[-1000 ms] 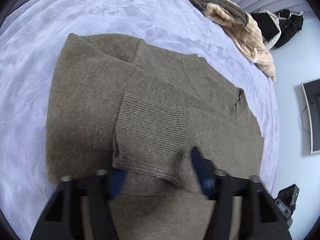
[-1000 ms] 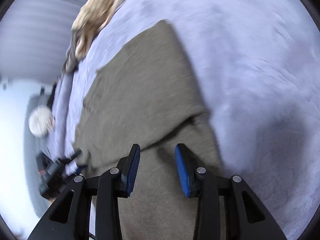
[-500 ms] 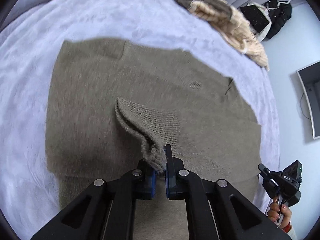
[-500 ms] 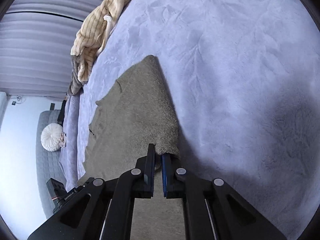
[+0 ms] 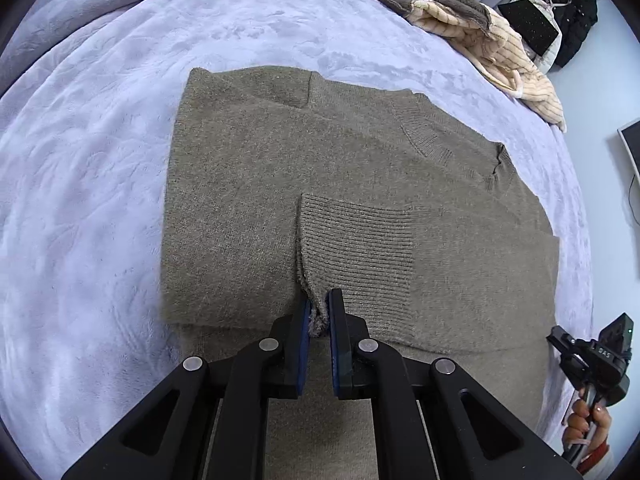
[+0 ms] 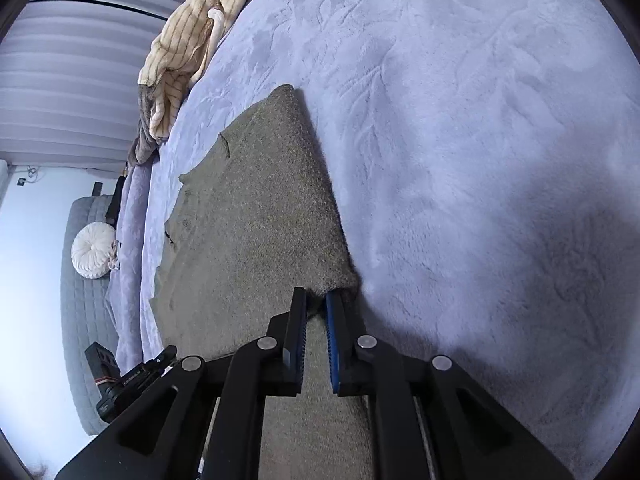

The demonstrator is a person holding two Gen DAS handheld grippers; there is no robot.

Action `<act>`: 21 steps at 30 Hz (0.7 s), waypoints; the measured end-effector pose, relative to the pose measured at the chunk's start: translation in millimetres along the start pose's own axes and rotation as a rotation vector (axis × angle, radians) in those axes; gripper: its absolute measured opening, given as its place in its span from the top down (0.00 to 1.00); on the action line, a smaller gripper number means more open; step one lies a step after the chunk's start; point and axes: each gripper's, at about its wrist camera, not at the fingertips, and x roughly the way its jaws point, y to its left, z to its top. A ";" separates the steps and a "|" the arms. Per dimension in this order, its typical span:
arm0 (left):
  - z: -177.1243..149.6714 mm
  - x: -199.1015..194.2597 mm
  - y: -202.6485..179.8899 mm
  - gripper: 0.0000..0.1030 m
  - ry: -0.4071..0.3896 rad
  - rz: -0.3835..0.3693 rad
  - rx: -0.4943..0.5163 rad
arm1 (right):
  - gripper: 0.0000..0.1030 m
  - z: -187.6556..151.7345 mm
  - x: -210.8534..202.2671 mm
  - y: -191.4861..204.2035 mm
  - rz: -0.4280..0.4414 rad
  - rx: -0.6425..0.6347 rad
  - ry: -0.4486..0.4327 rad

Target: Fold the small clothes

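While both tongs are pinched down on knit, these are my notes.

Left gripper (image 5: 319, 312): nearly closed, a tuft of the ribbed cuff (image 5: 356, 240) nipped between its blue pads.

Right gripper (image 6: 317, 306): jaws drawn close on the near corner of the folded flap at the sweater's (image 5: 280, 184) side edge, though how much cloth sits between them I can't quite make out.

Where it lies: the olive sweater is flat on the lavender bedspread (image 5: 100, 160), sleeve folded across the body, striped blanket (image 5: 500, 40) well apart at the far edge.

Heading: long axis runs left to right in the left wrist view, neckline (image 5: 444, 148) toward the right, hem presumably toward me (cropped out).

Risk, thin bite: I judge the cuff grip shallow, only fuzz at the corner; a quick lift could let it slip and drop the sleeve askew.

Risk, uneven pull: if one hand leads, the knit stretches and the fold skews.

Risk, drag: plush bedding may cling, dragging the lower layers and undoing the folds.
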 end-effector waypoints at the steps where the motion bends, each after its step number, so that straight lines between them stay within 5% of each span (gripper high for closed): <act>1: -1.1 -0.3 -1.0 0.92 0.000 0.007 0.006 | 0.83 -2.4 -5.0 -0.3 -0.019 -0.001 -0.007; 4: -4.1 -2.2 -3.6 0.92 -0.002 0.022 0.019 | 0.63 -5.5 -15.1 -9.1 -0.018 0.021 -0.026; 11: -6.4 -2.4 -4.9 0.92 -0.003 0.036 0.016 | 0.62 4.2 1.8 -20.6 0.088 0.091 -0.016; 12: -6.2 -1.9 -6.2 0.92 -0.003 0.038 0.014 | 0.63 5.3 7.5 -20.8 0.096 0.097 -0.006; 13: -6.1 -2.5 -6.4 0.92 -0.003 0.039 0.013 | 0.82 6.5 13.2 -19.9 0.089 0.100 0.005; 14: -5.9 -3.4 -7.4 0.92 -0.004 0.039 0.012 | 0.84 8.4 16.0 -16.2 0.065 0.088 0.012; 21: -9.8 -0.8 -6.5 0.92 -0.001 0.046 0.017 | 0.84 6.5 17.1 -4.9 -0.051 -0.043 0.023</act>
